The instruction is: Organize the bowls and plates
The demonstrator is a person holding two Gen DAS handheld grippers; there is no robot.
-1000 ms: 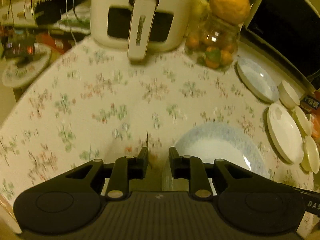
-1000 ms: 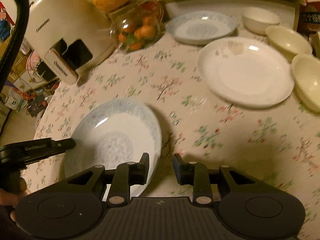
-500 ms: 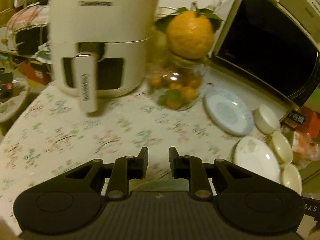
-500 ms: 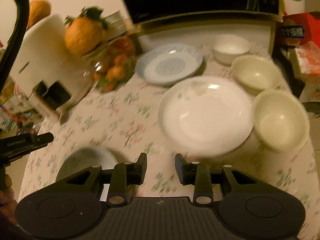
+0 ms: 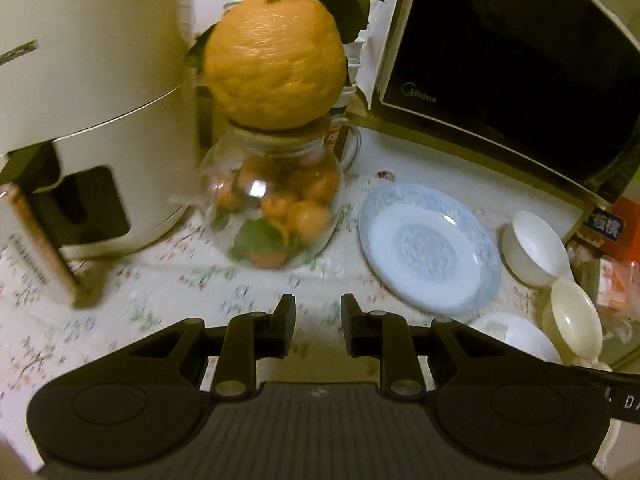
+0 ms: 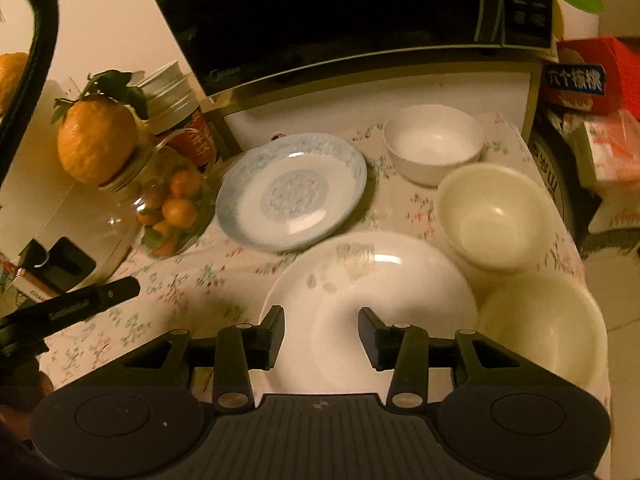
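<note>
Jar (image 5: 276, 204) of oranges flanks blue plate (image 5: 430, 248), under microwave (image 5: 512, 60).

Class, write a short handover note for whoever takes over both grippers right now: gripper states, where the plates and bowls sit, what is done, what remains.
Left gripper: open, empty, above the tablecloth near the fruit jar.
Right gripper: open, empty, over the white plate.
Blue-patterned plate lies before the microwave. White bowl and two cream bowls stand separately along the right edge.
Done: nothing stacked in view.
Left: stack plates together, nest bowls.
</note>
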